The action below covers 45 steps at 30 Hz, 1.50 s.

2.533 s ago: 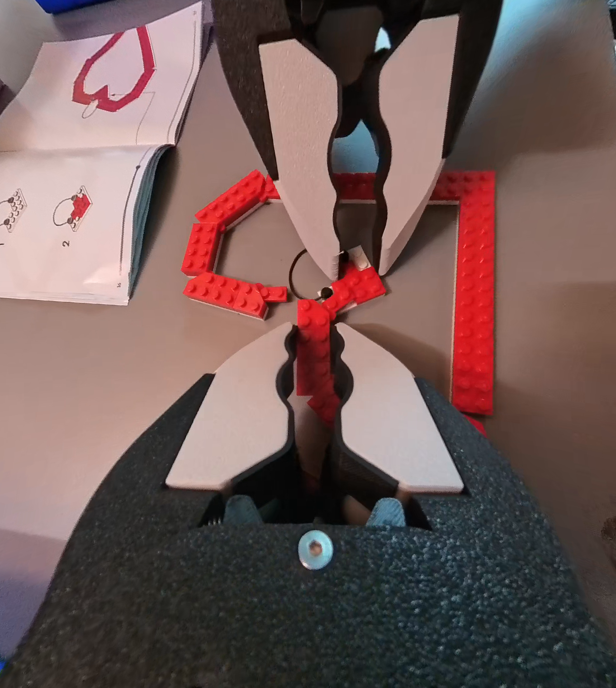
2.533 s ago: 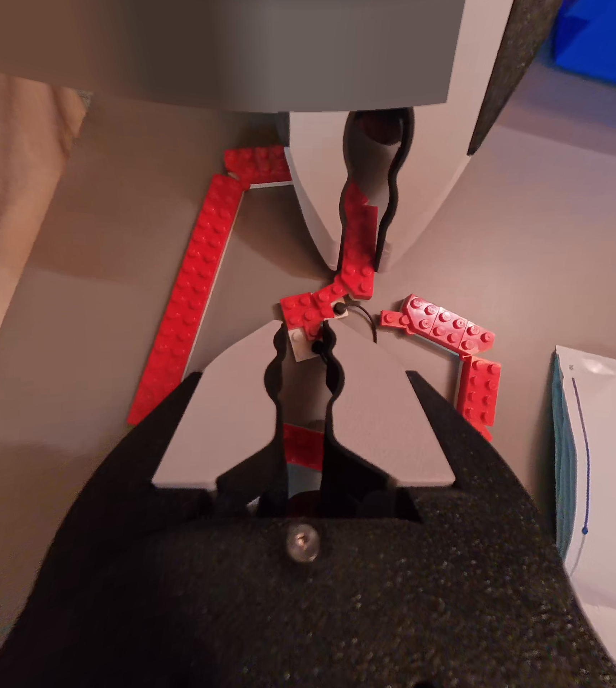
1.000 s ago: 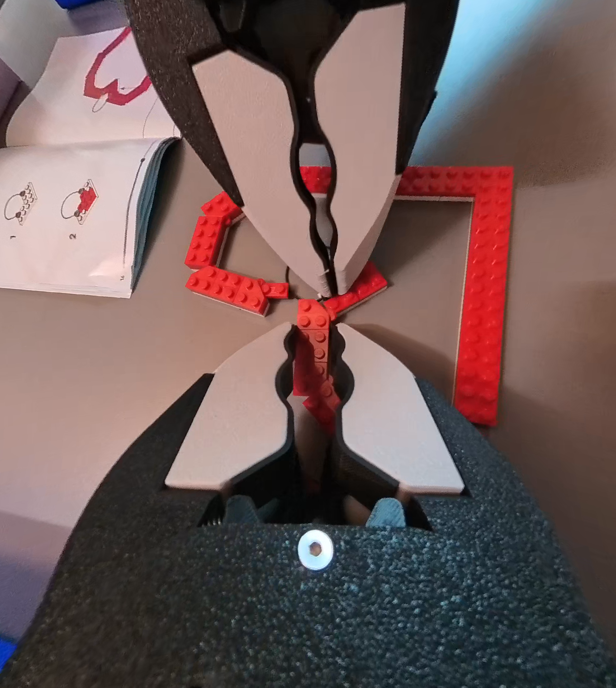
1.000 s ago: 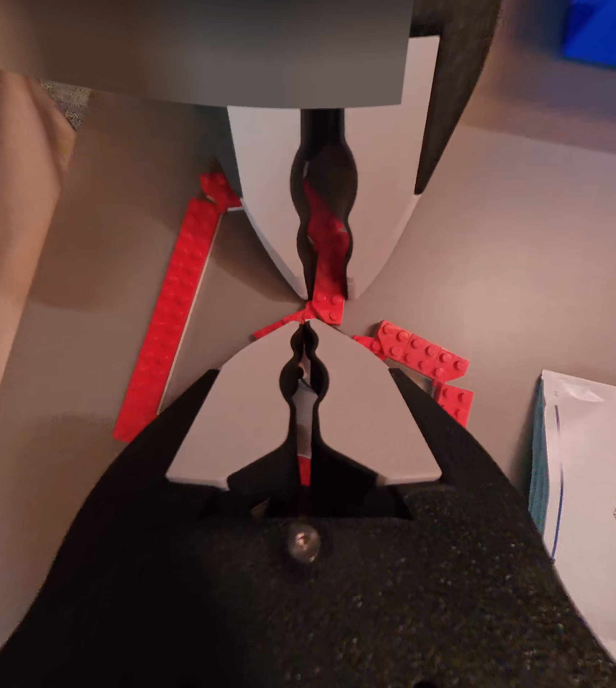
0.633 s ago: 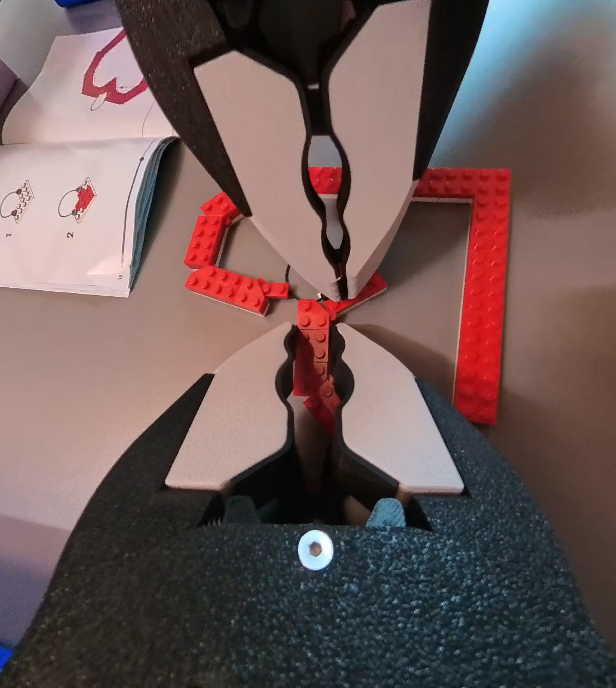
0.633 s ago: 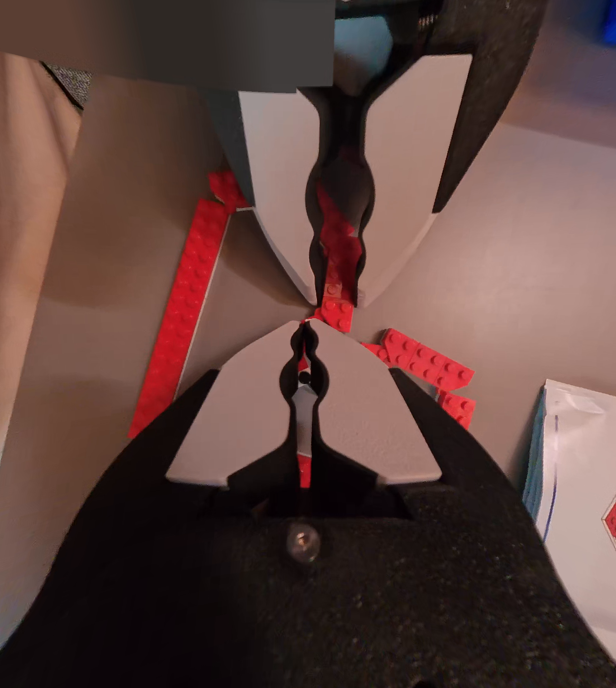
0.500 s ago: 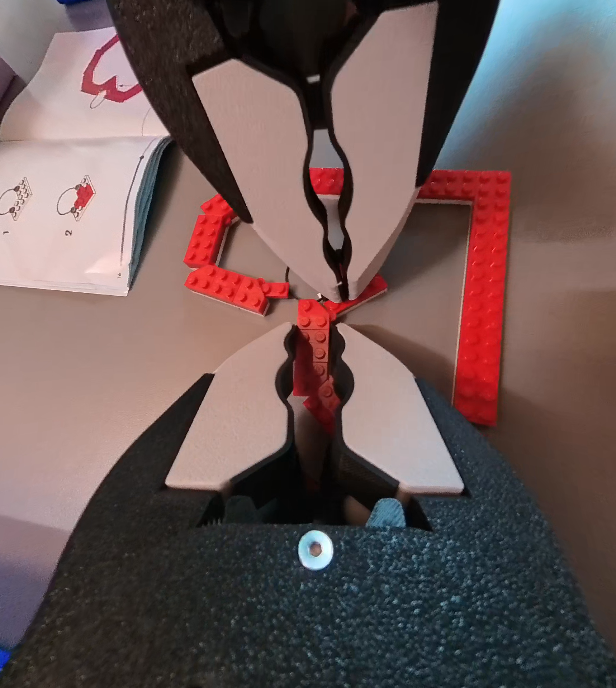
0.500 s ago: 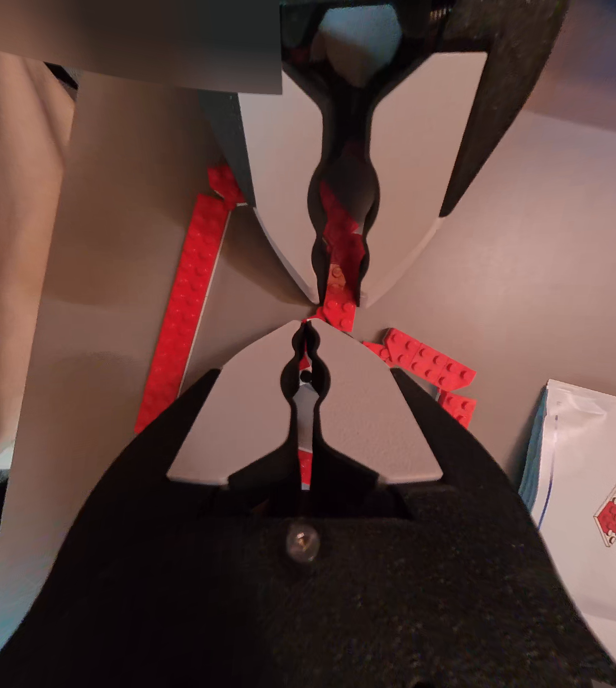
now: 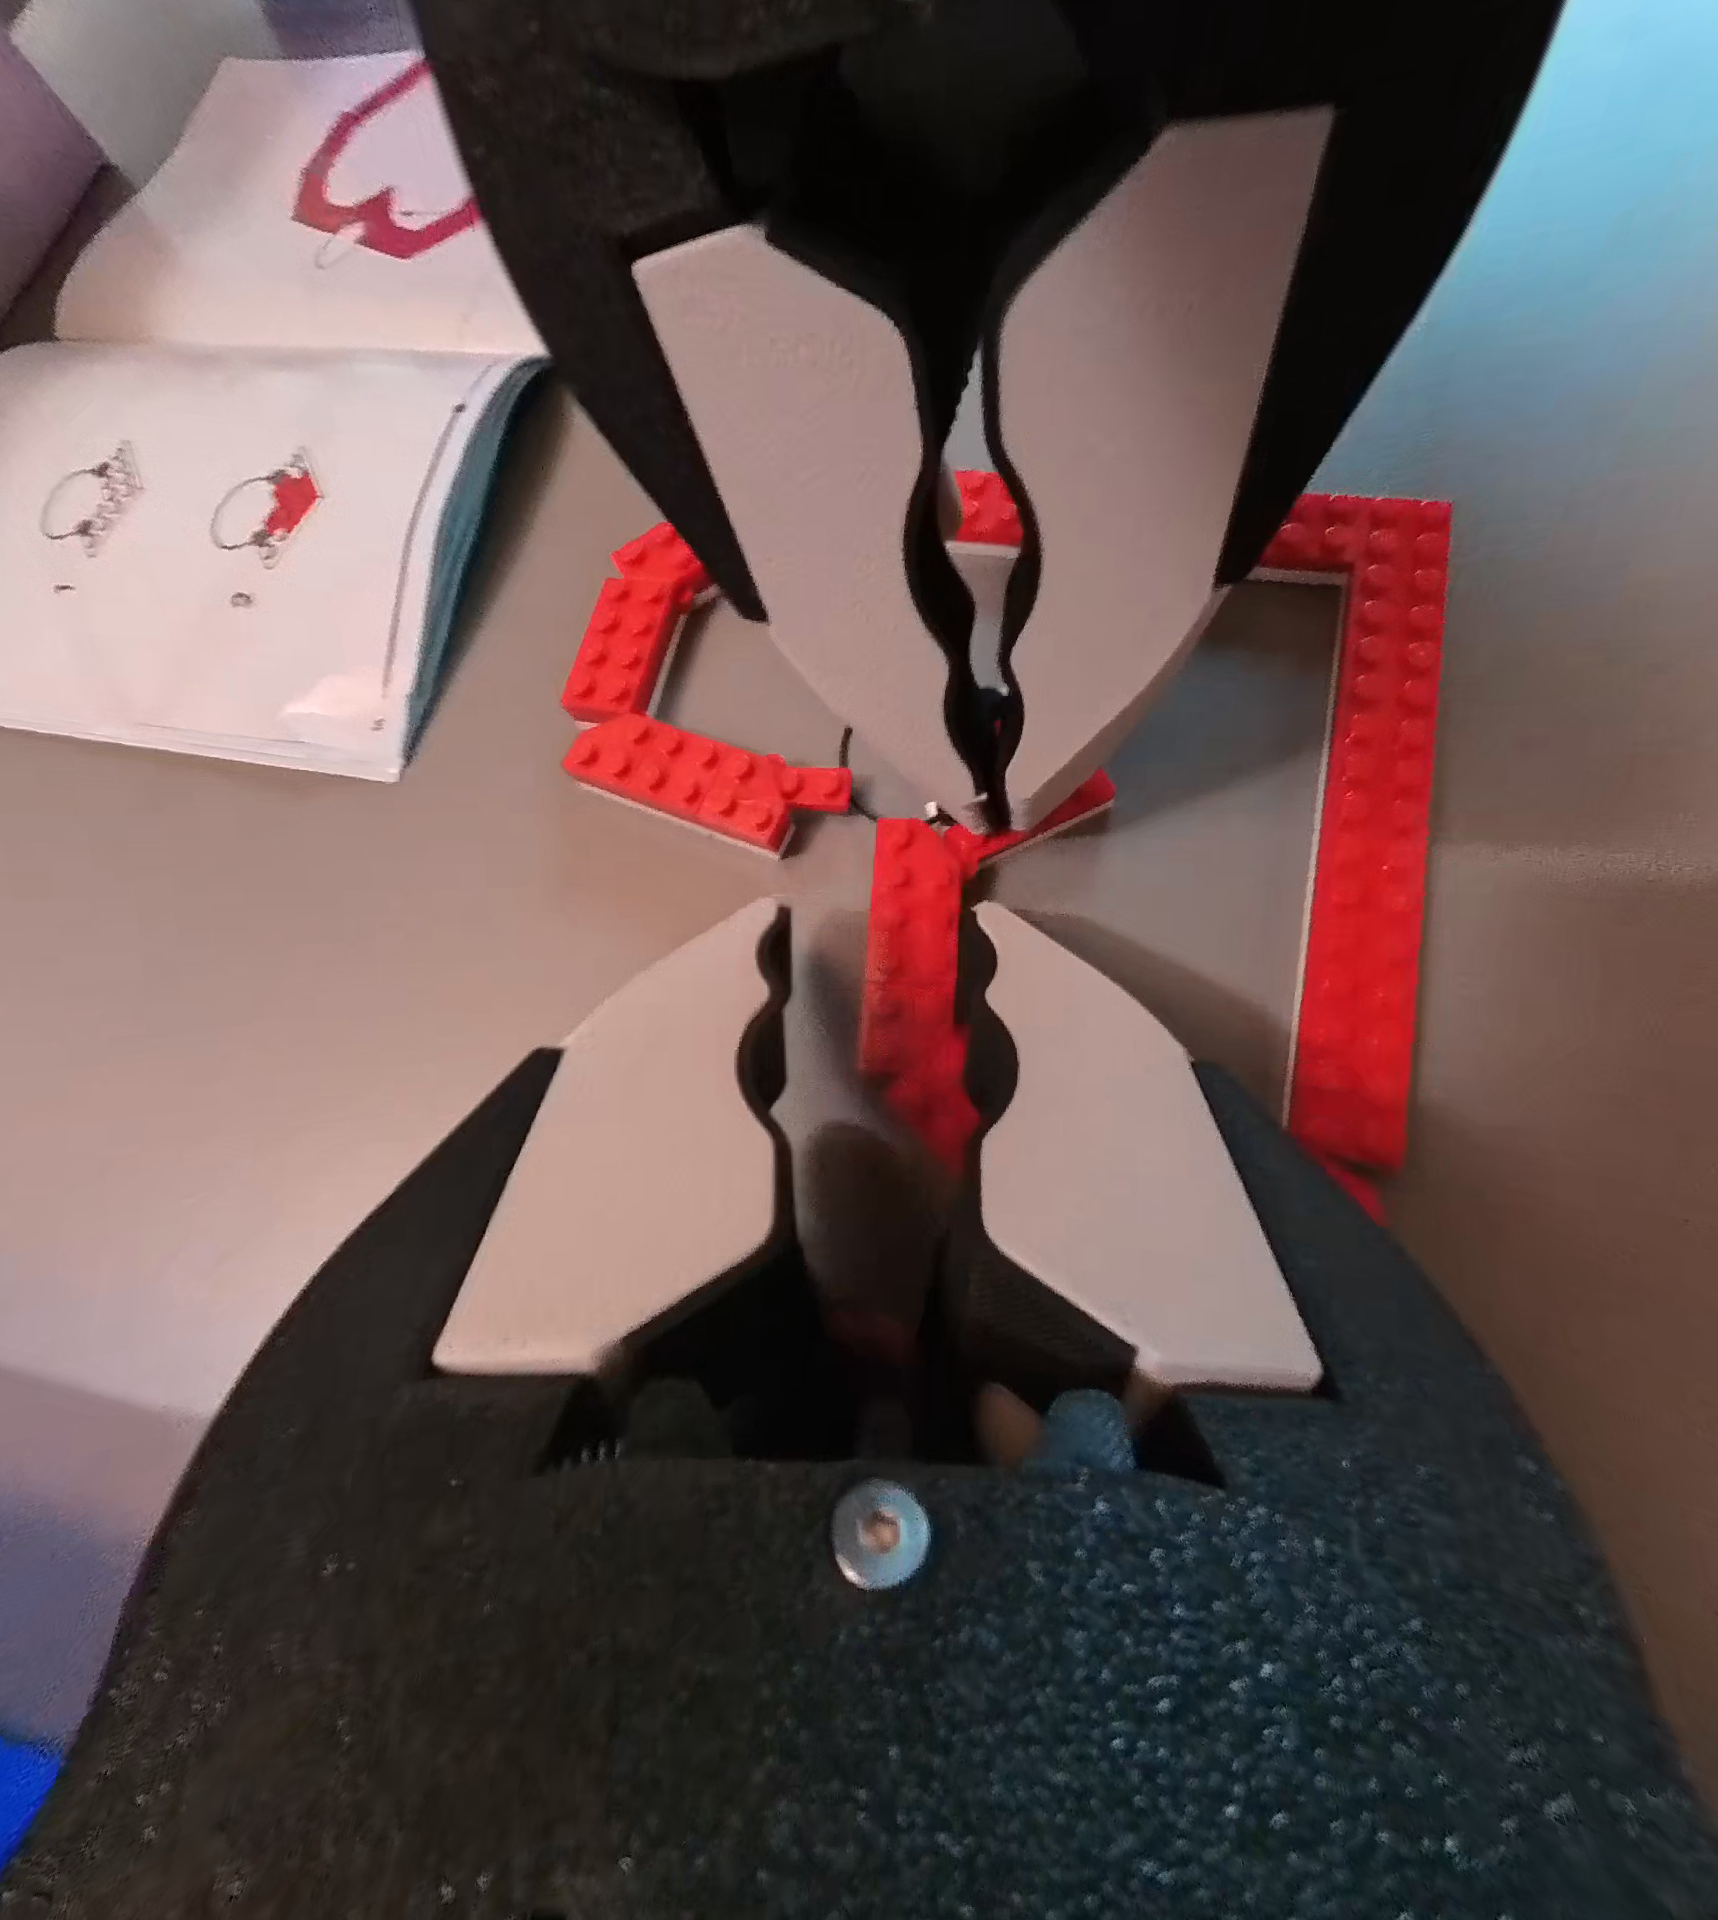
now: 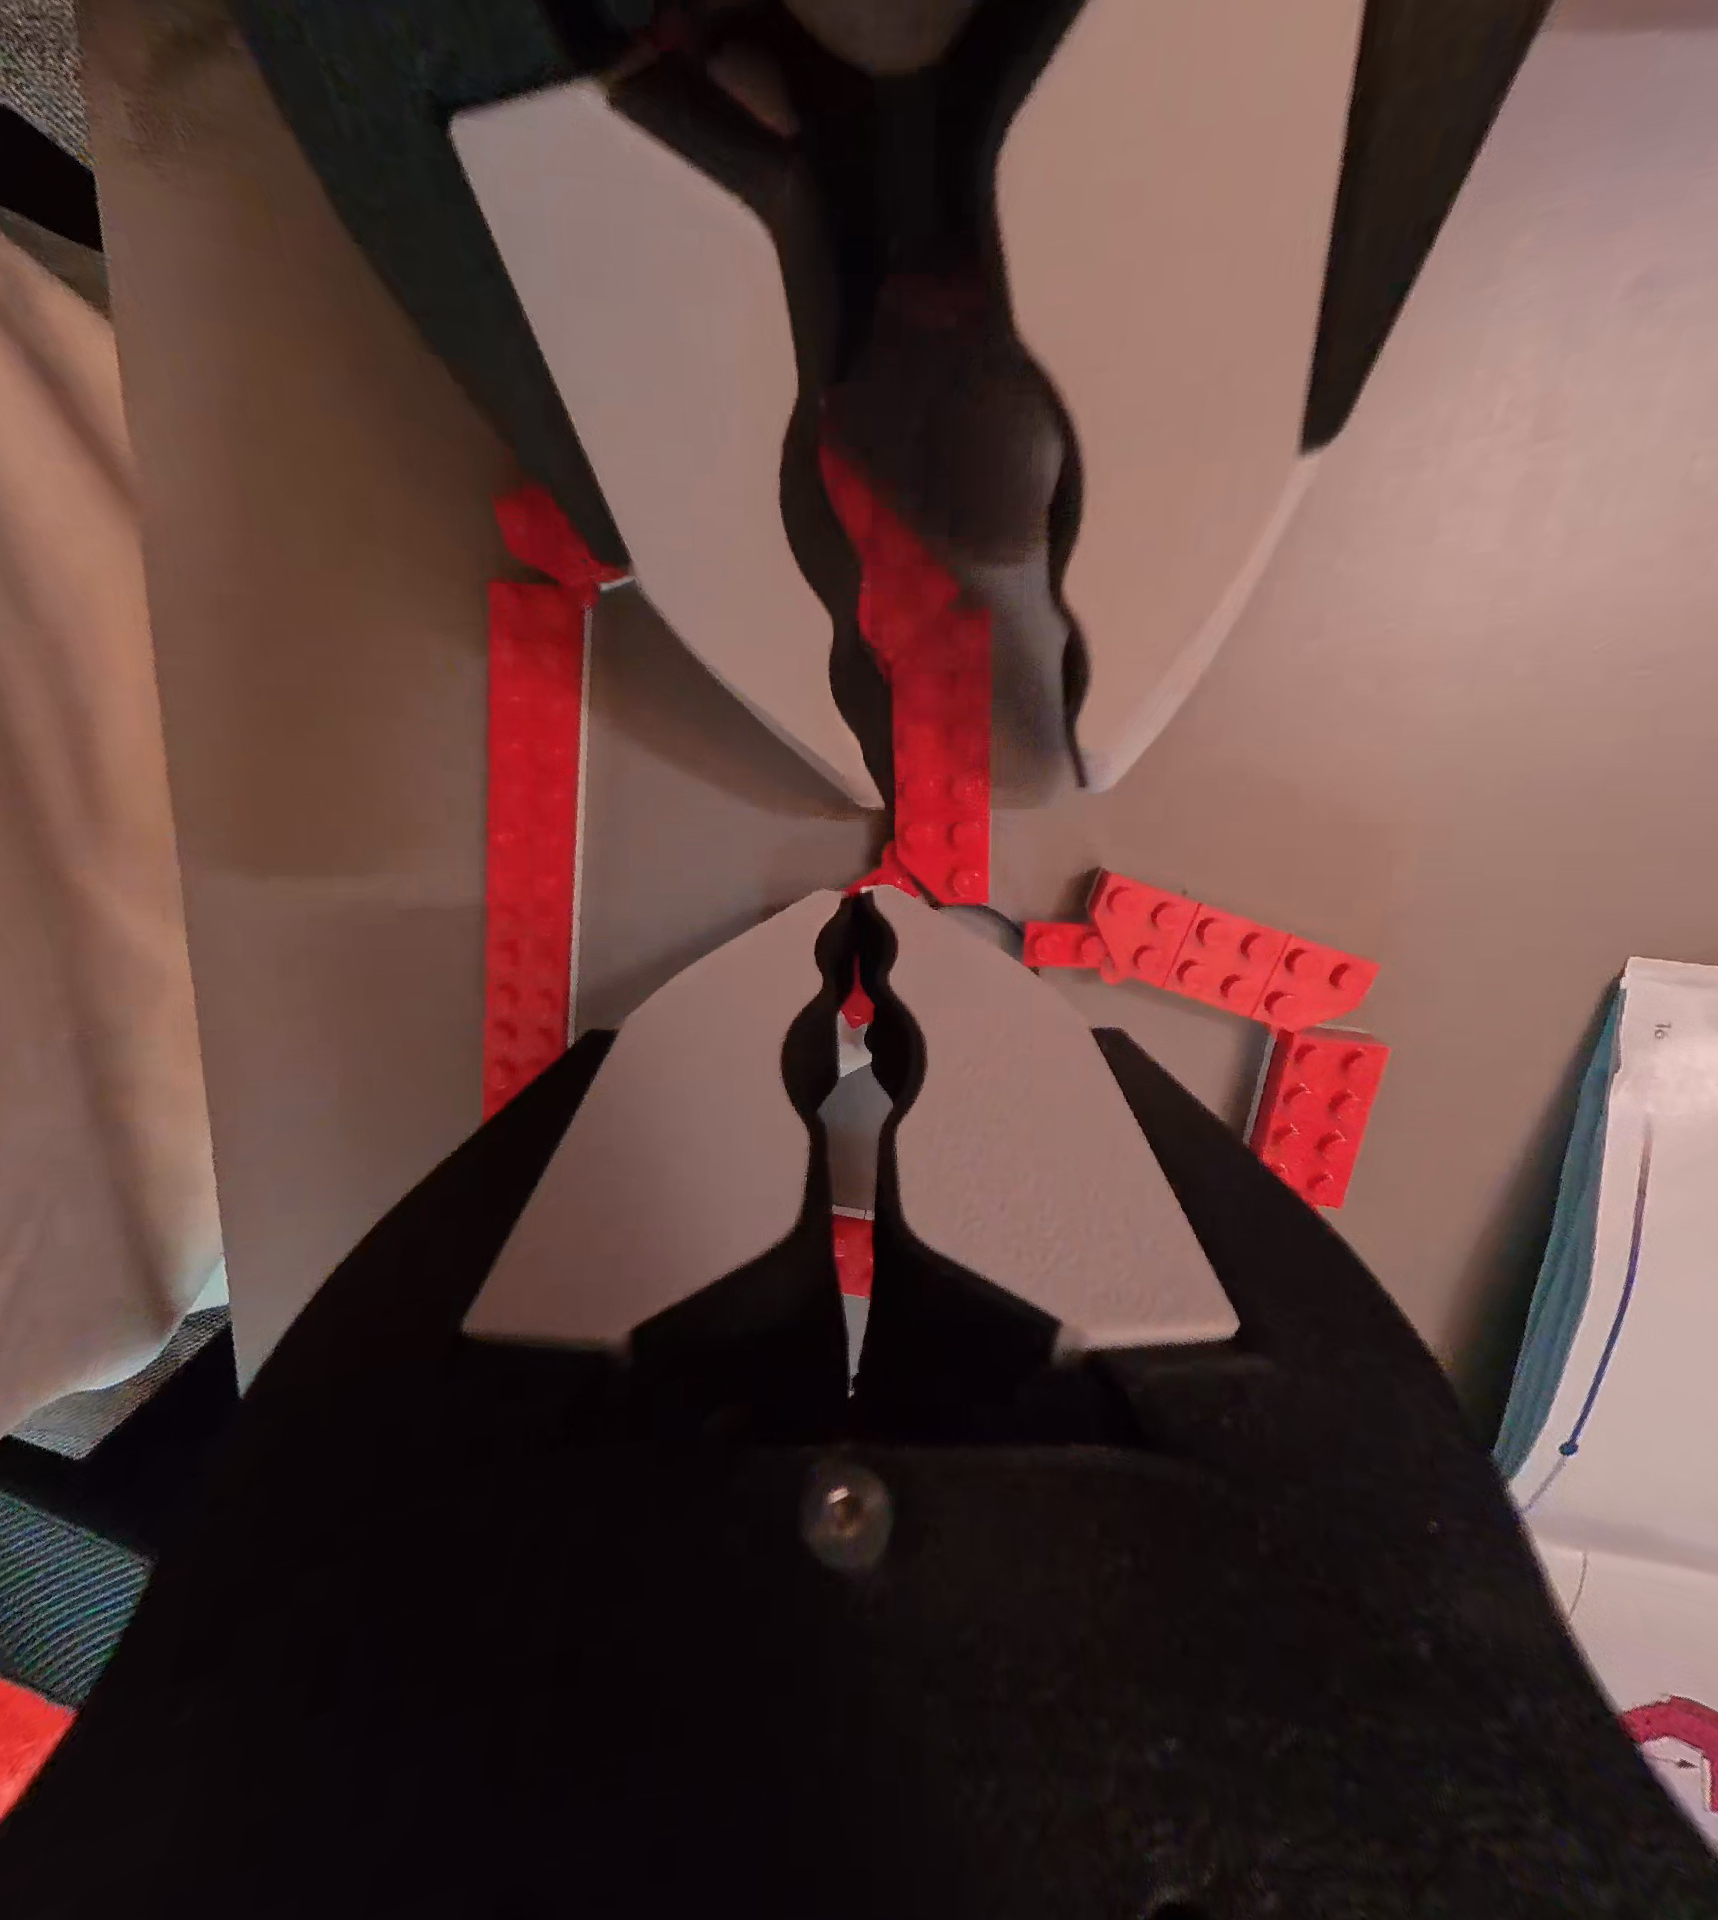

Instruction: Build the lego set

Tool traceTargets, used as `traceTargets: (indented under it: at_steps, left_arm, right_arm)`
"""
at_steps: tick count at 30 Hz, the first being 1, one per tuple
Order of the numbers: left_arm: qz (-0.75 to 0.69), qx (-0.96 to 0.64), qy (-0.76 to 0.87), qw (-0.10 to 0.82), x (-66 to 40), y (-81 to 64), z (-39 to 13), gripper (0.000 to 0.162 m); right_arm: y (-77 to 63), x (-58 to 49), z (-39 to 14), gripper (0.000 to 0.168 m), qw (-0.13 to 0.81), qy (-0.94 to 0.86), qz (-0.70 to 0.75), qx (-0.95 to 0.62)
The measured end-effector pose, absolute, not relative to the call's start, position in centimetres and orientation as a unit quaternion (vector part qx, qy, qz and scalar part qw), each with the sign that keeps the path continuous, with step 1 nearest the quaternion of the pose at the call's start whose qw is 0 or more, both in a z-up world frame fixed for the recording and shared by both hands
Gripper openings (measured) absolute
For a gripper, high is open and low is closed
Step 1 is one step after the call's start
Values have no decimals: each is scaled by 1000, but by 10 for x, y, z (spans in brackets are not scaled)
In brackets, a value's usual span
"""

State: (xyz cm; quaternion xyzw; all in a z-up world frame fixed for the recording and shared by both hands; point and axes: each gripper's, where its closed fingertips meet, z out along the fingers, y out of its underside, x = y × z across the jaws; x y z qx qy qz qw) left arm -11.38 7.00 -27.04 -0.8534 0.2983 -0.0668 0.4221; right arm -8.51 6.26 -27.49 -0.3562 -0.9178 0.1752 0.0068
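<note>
Joining step: your left gripper (image 9: 876, 914) had its jaws parted, loose around the red strip (image 9: 912, 956) lying on the table (image 9: 211, 987). Right gripper (image 10: 860, 914) was clenched on something tiny at the strip's tip. Next probably needs pressing that joint.

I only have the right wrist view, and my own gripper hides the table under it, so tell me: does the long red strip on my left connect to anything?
Observer: Yes. In the left wrist view the long red strip meets another red bar at a corner, making an L.
Operator: And the booklet? I only catch part of it.
Observer: The booklet lies open, and its near page shows two small step drawings side by side.
</note>
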Motion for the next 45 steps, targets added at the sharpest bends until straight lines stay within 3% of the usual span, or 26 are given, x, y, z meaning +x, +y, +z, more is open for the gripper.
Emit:
traceTargets:
  at_steps: [2,4,11,21,25,31,34,38,40,43,45]
  left_arm:
    - [-54,-842,300,445,-119,68,-263,35]
    - [-46,-832,292,469,-125,66,-255,24]
    - [-38,-817,264,511,-136,67,-240,19]
    - [-19,-807,233,542,-143,75,-230,18]
    - [-17,-808,228,543,-145,75,-230,16]
    - [2,-812,215,543,-154,75,-229,13]
    - [17,-809,220,544,-155,76,-227,13]
    - [50,-813,232,531,-153,82,-224,14]
    - [60,-818,256,511,-143,86,-229,14]
    - [45,-827,301,472,-114,88,-241,17]
    - [48,-820,326,468,-99,93,-243,18]
  right_arm:
    - [62,-85,-275,1,17,-921,173,-349]
    - [61,-87,-274,0,46,-936,182,-297]
    - [61,-93,-256,0,59,-927,232,-290]
    - [62,-91,-273,0,-2,-905,186,-382]
    - [64,-92,-268,1,-57,-867,239,-434]
    - [42,-84,-273,0,-9,-892,288,-348]
    - [25,-81,-210,0,-10,-806,475,-353]
    - [93,-74,-151,0,166,-741,533,-374]
    - [134,-67,-166,0,222,-748,477,-404]
    - [153,-56,-217,0,175,-785,401,-438]
    - [151,-58,-244,12,175,-808,371,-422]
